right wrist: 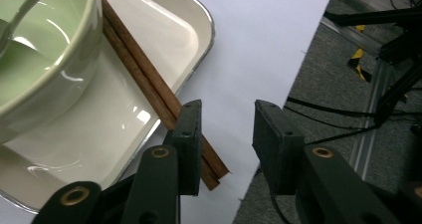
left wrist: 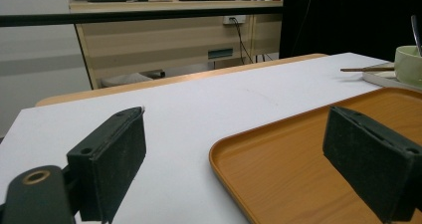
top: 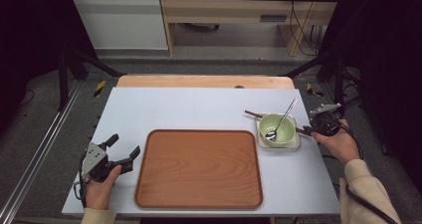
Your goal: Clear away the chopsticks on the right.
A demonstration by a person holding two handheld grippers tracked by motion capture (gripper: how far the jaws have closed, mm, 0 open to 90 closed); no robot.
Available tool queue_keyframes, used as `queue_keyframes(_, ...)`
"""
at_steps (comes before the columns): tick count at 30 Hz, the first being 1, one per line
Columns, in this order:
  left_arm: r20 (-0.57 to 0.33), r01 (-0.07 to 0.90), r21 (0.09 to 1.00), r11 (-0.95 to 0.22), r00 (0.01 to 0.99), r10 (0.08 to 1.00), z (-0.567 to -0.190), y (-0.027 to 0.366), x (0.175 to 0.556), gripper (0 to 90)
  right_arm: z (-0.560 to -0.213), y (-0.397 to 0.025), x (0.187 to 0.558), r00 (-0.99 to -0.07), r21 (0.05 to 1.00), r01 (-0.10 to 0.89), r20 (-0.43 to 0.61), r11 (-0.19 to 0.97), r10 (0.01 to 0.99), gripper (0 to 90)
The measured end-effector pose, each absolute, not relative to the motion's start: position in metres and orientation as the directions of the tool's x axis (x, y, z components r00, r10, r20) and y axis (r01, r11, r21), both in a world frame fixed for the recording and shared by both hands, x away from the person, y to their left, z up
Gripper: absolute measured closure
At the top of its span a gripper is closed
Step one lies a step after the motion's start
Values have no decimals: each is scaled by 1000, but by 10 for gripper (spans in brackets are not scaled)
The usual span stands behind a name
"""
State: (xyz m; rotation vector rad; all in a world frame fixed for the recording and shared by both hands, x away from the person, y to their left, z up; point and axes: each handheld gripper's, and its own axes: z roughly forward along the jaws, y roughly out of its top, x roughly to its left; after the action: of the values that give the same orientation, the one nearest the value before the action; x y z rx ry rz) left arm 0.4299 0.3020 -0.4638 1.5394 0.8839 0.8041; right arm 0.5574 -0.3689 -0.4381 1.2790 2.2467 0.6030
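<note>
Reaching stage under way at the 3 o'clock edge of the white-topped bench (top: 199, 104): right claw (right wrist: 226, 134) parted, its jaws straddling nothing yet, one jaw just beside the near ends of the pair of dark brown wooden chopsticks (right wrist: 149, 82). Chopsticks lying across the shallow cream rectangular dish (right wrist: 164, 30), passing under the rim of the pale green ceramic bowl (right wrist: 45, 55), tips overhanging the dish toward 3 o'clock. Long-handled metal spoon (top: 281, 120) resting in the bowl, handle leaning toward 1 o'clock. Left claw (top: 122, 149) spread wide and idle at 9 o'clock, hovering just beside the big rounded orange-brown wooden tray (top: 199, 169). Next move, by the look of it: sliding sideways to bring both sticks between the jaws, then closing squarely on the overhanging ends without nudging bowl or dish.
</note>
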Motion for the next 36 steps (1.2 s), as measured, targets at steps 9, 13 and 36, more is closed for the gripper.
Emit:
queue_keyframes(9, 26, 108, 990, -90, 487, 873, -464, 301, 430, 95, -438, -366, 557, -466, 579, 664, -174, 473, 867, 708)
queue_keyframes(13, 27, 110, 990, -92, 489, 872, -464, 301, 430, 95, -439, -367, 557, -469, 583, 664, -162, 468, 868, 721)
queue_keyframes(36, 29, 110, 989, -96, 493, 869, -464, 301, 430, 96, -448, -363, 565, -489, 562, 680, -133, 472, 862, 712)
